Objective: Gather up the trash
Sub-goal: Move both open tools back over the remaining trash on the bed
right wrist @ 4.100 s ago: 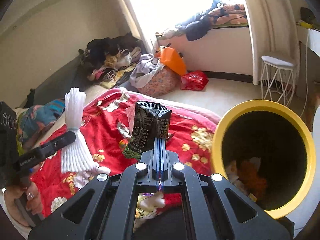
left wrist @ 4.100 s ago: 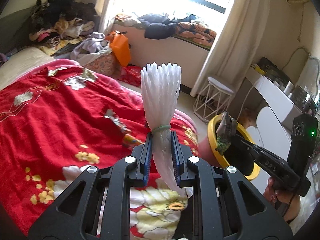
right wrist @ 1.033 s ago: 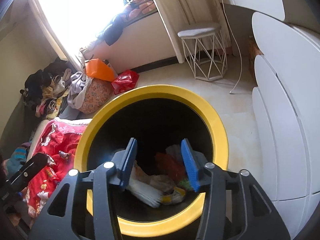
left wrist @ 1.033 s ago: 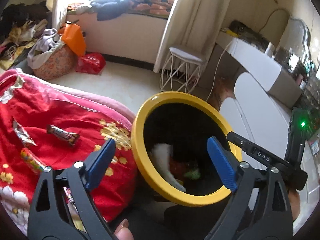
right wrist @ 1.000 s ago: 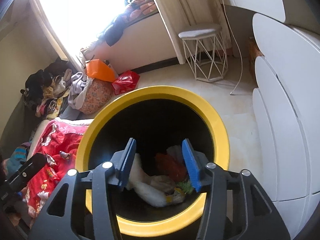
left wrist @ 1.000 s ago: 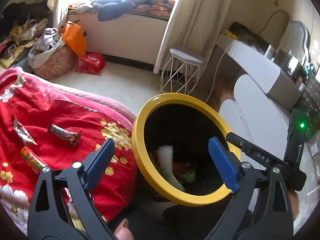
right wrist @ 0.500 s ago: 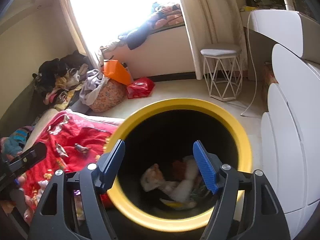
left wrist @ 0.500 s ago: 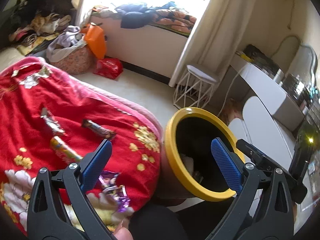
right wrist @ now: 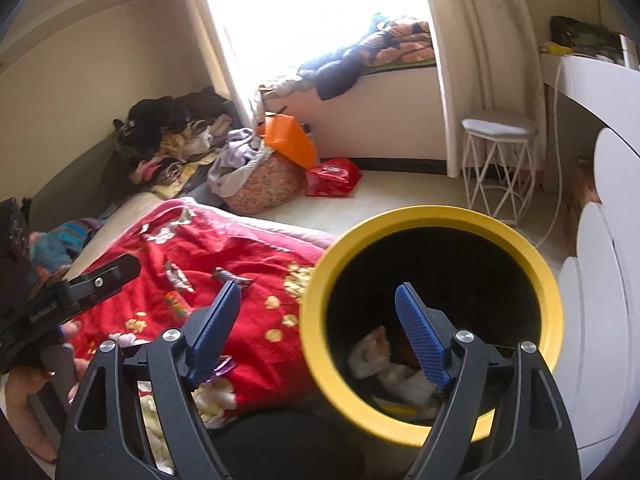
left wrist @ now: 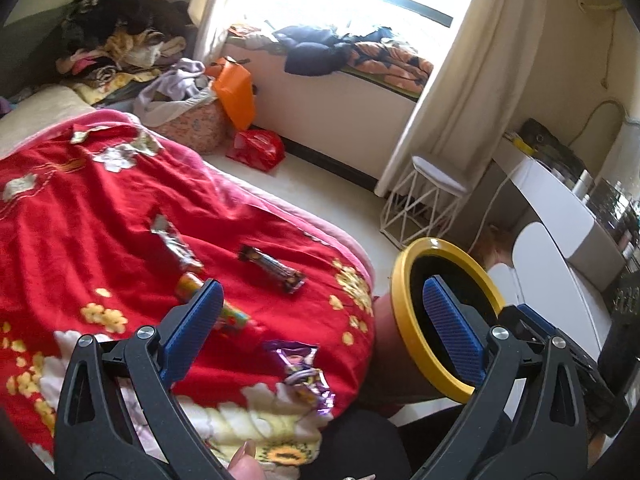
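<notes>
Four candy wrappers, including a dark bar wrapper [left wrist: 272,269], lie on the red floral blanket [left wrist: 100,208] at frame left. Left gripper [left wrist: 320,330] and right gripper [right wrist: 316,332]: jaws spread, empty; the right has just been opening. Yellow-rimmed round bin [right wrist: 554,300], lower right, holds what appears to be white crumpled trash [right wrist: 384,364].

This is a bedroom in a home. A bed with a red flowered blanket [left wrist: 100,208] fills one side, clothes are piled [left wrist: 116,48] by the wall, and a long cream curtain [left wrist: 460,92] hangs at a bright window. A white wire stool [right wrist: 498,160] stands on the pale floor near a white desk [left wrist: 560,208].
</notes>
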Demonstrator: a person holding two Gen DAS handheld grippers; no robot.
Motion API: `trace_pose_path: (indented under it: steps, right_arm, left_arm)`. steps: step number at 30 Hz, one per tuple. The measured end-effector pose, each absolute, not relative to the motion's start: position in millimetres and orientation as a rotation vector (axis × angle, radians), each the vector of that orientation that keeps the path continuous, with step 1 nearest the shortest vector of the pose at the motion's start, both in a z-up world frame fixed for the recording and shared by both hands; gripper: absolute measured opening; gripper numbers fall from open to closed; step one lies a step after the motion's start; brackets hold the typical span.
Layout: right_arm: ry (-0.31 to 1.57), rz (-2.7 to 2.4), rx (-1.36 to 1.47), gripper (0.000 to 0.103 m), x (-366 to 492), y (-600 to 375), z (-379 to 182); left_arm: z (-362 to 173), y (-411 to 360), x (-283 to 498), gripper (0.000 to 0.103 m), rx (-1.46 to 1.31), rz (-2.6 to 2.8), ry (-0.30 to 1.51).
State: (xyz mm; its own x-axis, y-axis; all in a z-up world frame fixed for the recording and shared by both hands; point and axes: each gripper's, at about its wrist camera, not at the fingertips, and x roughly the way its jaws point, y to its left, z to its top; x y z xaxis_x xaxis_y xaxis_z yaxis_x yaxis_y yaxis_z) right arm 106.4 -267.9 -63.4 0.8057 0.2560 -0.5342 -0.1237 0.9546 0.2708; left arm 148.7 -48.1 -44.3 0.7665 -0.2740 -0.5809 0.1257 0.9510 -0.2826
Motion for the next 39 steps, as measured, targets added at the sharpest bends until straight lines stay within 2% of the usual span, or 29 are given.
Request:
trace_pose_path:
  steps: [39]
  right_arm:
    - [0.682,0.459,-0.011,0.081,90.4,-135.3,-76.2]
  left_arm:
    - [-42.9,61.6,125.8,0.092,-0.327,0.005,0.662]
